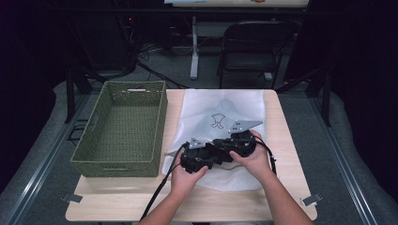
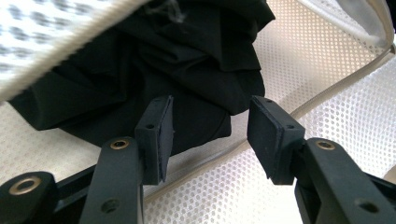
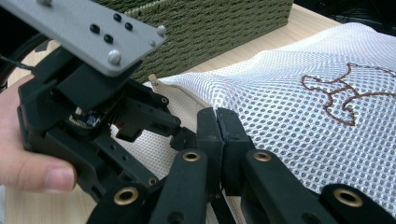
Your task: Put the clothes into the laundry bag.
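Note:
A white mesh bag [image 1: 225, 110] with a brown stitched figure [image 1: 217, 120] lies flat on the table, its mouth toward the person. In the left gripper view, my left gripper [image 2: 212, 135] reaches inside the bag [image 2: 345, 121]. Its jaws stand apart and a bunched black garment [image 2: 187, 56] lies just beyond them, with a fold between the pads that they do not press. My right gripper [image 3: 218, 135] is shut on the edge of the bag's [image 3: 289, 79] upper layer and holds it up beside the left gripper. Both hands meet at the bag's near edge.
A green woven basket [image 1: 117, 168] stands at the table's left, close to the bag and with nothing showing inside it. Bare wooden tabletop [image 1: 187, 201] runs along the front edge. A folding chair [image 1: 253, 47] and a table leg stand beyond the far edge.

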Tool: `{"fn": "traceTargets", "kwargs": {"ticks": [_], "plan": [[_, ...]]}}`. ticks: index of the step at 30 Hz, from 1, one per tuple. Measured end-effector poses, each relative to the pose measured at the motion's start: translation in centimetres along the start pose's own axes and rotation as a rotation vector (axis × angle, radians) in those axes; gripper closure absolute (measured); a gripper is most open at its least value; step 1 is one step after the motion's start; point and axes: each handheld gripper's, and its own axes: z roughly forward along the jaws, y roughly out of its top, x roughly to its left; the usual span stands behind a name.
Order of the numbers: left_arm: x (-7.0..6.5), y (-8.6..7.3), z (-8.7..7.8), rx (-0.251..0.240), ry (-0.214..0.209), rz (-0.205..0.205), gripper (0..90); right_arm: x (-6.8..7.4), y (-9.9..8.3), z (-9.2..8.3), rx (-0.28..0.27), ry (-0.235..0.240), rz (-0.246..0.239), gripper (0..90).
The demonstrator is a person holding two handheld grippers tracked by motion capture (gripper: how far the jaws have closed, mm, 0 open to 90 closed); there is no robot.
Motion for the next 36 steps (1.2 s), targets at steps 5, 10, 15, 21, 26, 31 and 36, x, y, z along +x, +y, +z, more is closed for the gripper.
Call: {"fn": "traceTargets", "kwargs": {"ticks": [5,10,15,21,26,31,36], "plan": [[-0.2,0.2,0.2,-0.028,-0.004,-0.014,50.5,0.0,0.0,0.0,0.001,-0.001,-0.005,89.3],[-0.3,0.4,0.7,-0.024,0.013,-0.026,50.9,0.0,0.0,0.0,0.001,0.000,-0.003,89.3],[-0.3,0.2,0.5,-0.009,0.025,-0.007,51.6,0.0,-0.1,0.0,0.003,0.000,-0.005,89.3],[0.0,0.0,-0.4,-0.001,0.035,0.005,51.9,0.1,-0.2,0.1,0.011,0.001,-0.007,89.3],[0.1,-0.1,-1.6,0.001,0.040,0.031,52.4,0.2,-0.3,0.2,0.020,0.004,-0.007,89.3],[0.1,-0.3,-3.1,0.000,0.037,0.047,52.8,0.2,-0.4,0.0,0.028,0.006,-0.008,89.3],[0.1,-0.6,-5.2,-0.008,0.048,0.091,52.5,0.5,-0.4,0.1,0.053,0.002,-0.016,89.3]]}}
